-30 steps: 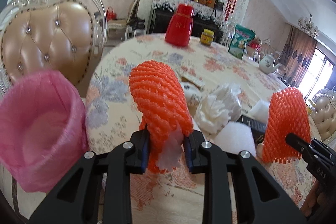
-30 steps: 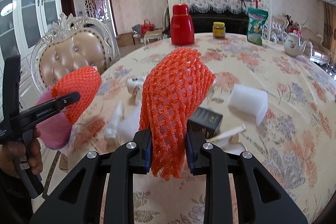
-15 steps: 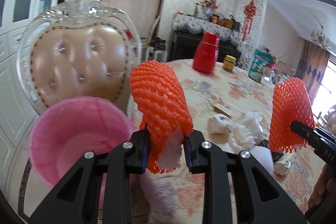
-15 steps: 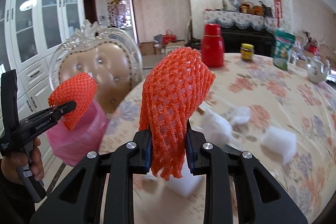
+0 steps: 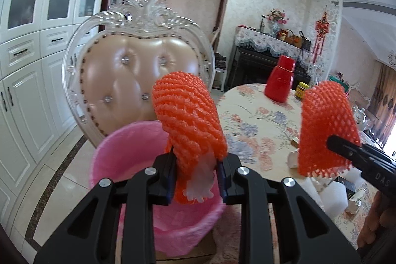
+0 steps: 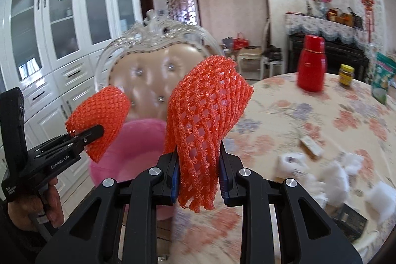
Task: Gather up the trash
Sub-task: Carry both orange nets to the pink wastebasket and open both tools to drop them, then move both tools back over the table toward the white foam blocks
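My left gripper (image 5: 196,181) is shut on an orange foam fruit net (image 5: 189,120) with a bit of clear plastic in its lower end. It hangs above the near rim of a bin lined with a pink bag (image 5: 131,152). My right gripper (image 6: 199,181) is shut on a second orange foam net (image 6: 205,115), held just right of the pink-lined bin (image 6: 138,140). Each wrist view also shows the other gripper with its net: the right one (image 5: 324,130), the left one (image 6: 99,115).
A tufted chair with a silver frame (image 5: 138,76) stands behind the bin. The round floral table (image 6: 309,115) carries white foam scraps (image 6: 336,177), a small box (image 6: 310,144), a dark box (image 6: 349,220), a red flask (image 6: 311,63) and a jar (image 6: 346,71). White cabinets (image 5: 32,53) line the left wall.
Both grippers swung left, away from the table and toward the pink-lined bin, still holding their nets. The bin now sits under the left gripper, and the chair fills the middle.
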A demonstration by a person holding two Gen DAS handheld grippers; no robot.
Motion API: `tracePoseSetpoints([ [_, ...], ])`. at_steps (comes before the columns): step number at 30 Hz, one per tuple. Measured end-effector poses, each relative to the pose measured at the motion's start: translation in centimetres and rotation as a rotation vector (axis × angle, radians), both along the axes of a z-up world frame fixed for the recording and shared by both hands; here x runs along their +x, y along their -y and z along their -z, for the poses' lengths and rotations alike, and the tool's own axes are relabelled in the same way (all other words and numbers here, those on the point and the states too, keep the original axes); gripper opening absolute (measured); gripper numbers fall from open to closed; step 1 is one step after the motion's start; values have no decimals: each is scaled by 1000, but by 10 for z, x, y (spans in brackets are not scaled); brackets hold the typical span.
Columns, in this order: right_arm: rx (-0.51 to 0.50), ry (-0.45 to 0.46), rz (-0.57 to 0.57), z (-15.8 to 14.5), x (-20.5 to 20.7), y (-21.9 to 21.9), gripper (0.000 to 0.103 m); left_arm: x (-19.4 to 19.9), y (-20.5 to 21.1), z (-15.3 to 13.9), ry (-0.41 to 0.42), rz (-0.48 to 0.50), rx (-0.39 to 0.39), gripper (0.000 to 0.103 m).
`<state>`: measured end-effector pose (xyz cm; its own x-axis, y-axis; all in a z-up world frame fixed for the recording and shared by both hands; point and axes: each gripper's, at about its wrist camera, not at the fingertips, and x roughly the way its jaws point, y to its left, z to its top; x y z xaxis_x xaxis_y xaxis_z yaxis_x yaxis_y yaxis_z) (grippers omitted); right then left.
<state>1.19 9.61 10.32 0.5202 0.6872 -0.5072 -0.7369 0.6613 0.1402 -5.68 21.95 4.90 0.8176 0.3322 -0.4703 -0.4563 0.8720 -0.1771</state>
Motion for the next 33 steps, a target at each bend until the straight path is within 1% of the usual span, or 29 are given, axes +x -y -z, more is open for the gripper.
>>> tracePoseSetpoints([
  [3,-13,-13,-48,5,-5,-26,25,-9,-11,0,-1,-24,-7,26],
  [10,-39,-26,-121,14,-9,-71,25,-23,-35,4,-6,-56,-33,28],
  [18,-73,-46,-176,28,-10,-106,26,-30,-46,8,-9,-72,-50,29],
  [20,-85,-55,-191,33,-11,-115,26,-31,-50,9,-9,-76,-58,33],
  [21,-87,-61,-195,35,-11,-118,28,-31,-52,10,-9,-76,-61,35],
  [22,-95,-66,-198,37,-11,-122,29,-32,-54,11,-8,-76,-68,43],
  [23,-100,-66,-199,39,-11,-124,31,-32,-55,12,-7,-76,-74,48],
  [25,-109,-73,-198,43,-10,-127,40,-33,-57,13,-7,-80,-78,51],
  [26,-108,-79,-199,45,-9,-128,48,-32,-58,13,-8,-80,-80,53],
  [27,-108,-82,-196,46,-9,-128,52,-31,-59,13,-8,-81,-81,54],
  [31,-113,-79,-176,48,-4,-124,53,-31,-61,14,-9,-83,-81,55],
  [33,-112,-80,-163,49,-1,-120,55,-32,-61,14,-5,-91,-77,60],
])
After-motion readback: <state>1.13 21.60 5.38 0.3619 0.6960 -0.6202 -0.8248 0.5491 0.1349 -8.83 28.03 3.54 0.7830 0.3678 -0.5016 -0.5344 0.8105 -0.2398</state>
